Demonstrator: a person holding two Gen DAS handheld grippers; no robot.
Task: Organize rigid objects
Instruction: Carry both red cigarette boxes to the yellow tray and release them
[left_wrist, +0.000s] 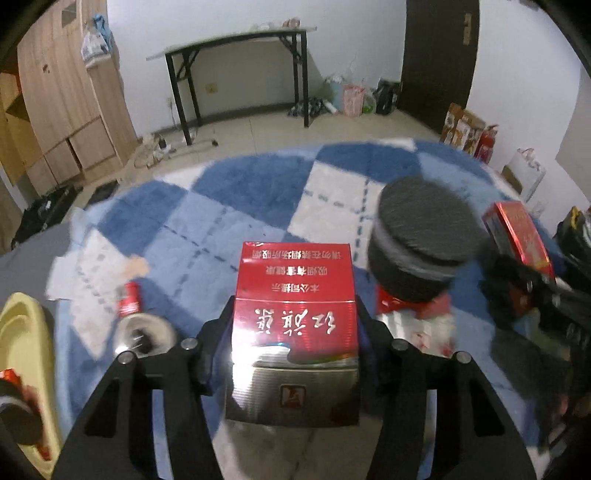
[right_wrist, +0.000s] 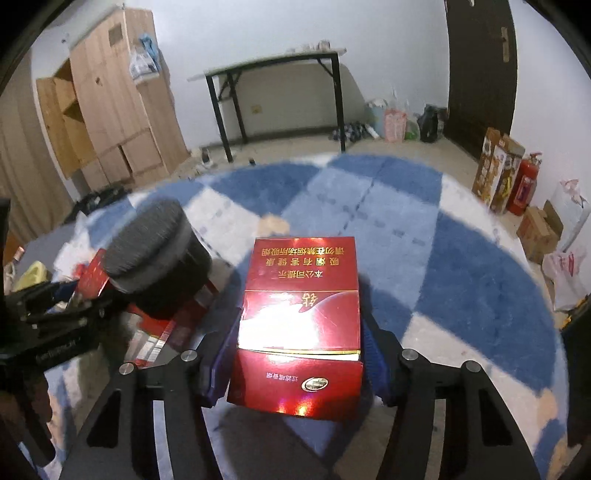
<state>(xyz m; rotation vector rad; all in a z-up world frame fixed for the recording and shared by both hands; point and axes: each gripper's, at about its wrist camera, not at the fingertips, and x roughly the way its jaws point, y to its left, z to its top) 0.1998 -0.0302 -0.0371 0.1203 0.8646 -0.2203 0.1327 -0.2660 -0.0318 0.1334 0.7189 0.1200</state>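
My left gripper (left_wrist: 295, 314) is shut on a red and silver cigarette box (left_wrist: 295, 332), held above the blue and white checked cloth (left_wrist: 236, 199). My right gripper (right_wrist: 301, 325) is shut on a red cigarette box with gold print (right_wrist: 301, 317). The right gripper and its box also show at the right in the left wrist view (left_wrist: 517, 236). A black round lidded jar (left_wrist: 421, 236) stands on red packets (left_wrist: 410, 306) between the grippers; it also shows in the right wrist view (right_wrist: 155, 254). The left gripper shows at the left edge of the right wrist view (right_wrist: 55, 306).
A small red-labelled bottle (left_wrist: 129, 299) and a shiny round tin (left_wrist: 144, 332) lie left of the left gripper. A yellow tray (left_wrist: 26, 354) sits at the far left. A black-legged desk (left_wrist: 236, 48), wooden wardrobe (left_wrist: 62, 96), fire extinguisher (right_wrist: 524, 184) and bags line the walls.
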